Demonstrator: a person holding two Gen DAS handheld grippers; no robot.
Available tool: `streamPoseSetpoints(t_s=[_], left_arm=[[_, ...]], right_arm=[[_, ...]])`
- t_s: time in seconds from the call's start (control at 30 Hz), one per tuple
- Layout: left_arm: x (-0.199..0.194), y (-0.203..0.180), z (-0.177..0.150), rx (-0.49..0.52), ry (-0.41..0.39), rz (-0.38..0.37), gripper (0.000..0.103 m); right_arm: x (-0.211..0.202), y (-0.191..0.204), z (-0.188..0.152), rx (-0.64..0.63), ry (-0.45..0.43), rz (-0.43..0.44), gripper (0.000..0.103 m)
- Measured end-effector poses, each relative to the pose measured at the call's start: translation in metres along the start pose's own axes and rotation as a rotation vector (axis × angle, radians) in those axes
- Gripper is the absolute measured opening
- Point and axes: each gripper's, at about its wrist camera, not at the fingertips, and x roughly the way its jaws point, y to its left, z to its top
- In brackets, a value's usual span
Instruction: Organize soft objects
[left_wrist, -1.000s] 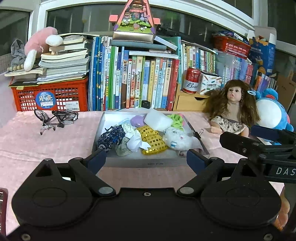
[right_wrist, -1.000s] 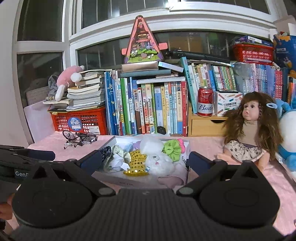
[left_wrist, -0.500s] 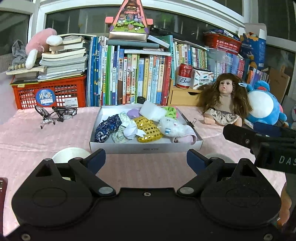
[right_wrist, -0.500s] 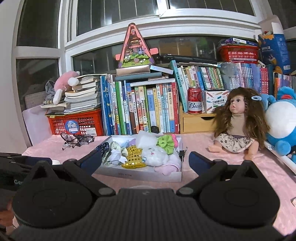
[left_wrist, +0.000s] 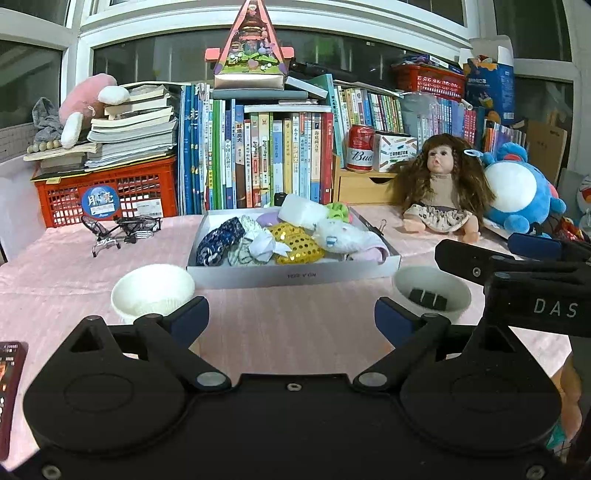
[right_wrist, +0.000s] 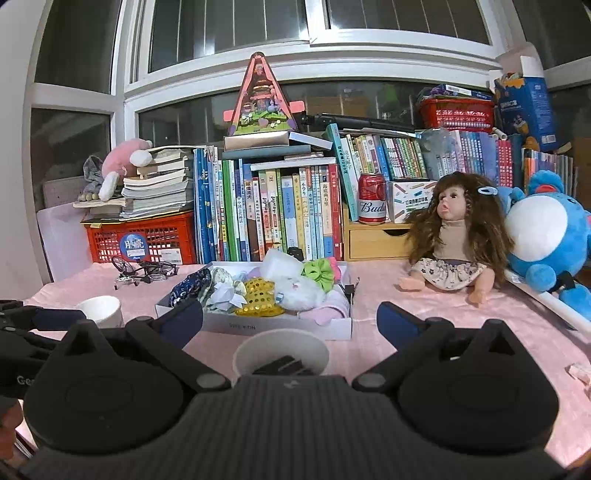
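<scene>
**Both grippers spread, nothing held**

The left gripper (left_wrist: 291, 314) and right gripper (right_wrist: 290, 319) hang empty with jaws wide apart. At twelve o'clock the shallow box (left_wrist: 295, 275) holds the soft items. They look light and limp; the sequined pouch (left_wrist: 295, 243) may slip, so pinch a bunched fold.

Our left hand-held gripper (left_wrist: 291, 317) hangs wide apart over the pink-clothed desk (left_wrist: 288, 332). At twelve o'clock sits a shallow white cardboard box (left_wrist: 295, 275) of soft scrunchies (left_wrist: 295, 242); white paper cups flank it at ten (left_wrist: 153, 291) and two (left_wrist: 432, 295).
</scene>
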Motion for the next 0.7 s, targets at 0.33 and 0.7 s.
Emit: streamPoseSetpoints(t_s=[0.33, 0.7], left_arm=[[-0.008, -0.001, -0.039, 0.005, 0.036, 0.04, 0.097], [0.009, 0.014, -0.081, -0.04, 0.15, 0.123, 0.097]], right_arm=[[-0.017, 0.01, -0.033, -0.001, 0.001, -0.03, 0.103], [-0.005, 0.019, -0.072, -0.005, 0.14, -0.039, 0.103]])
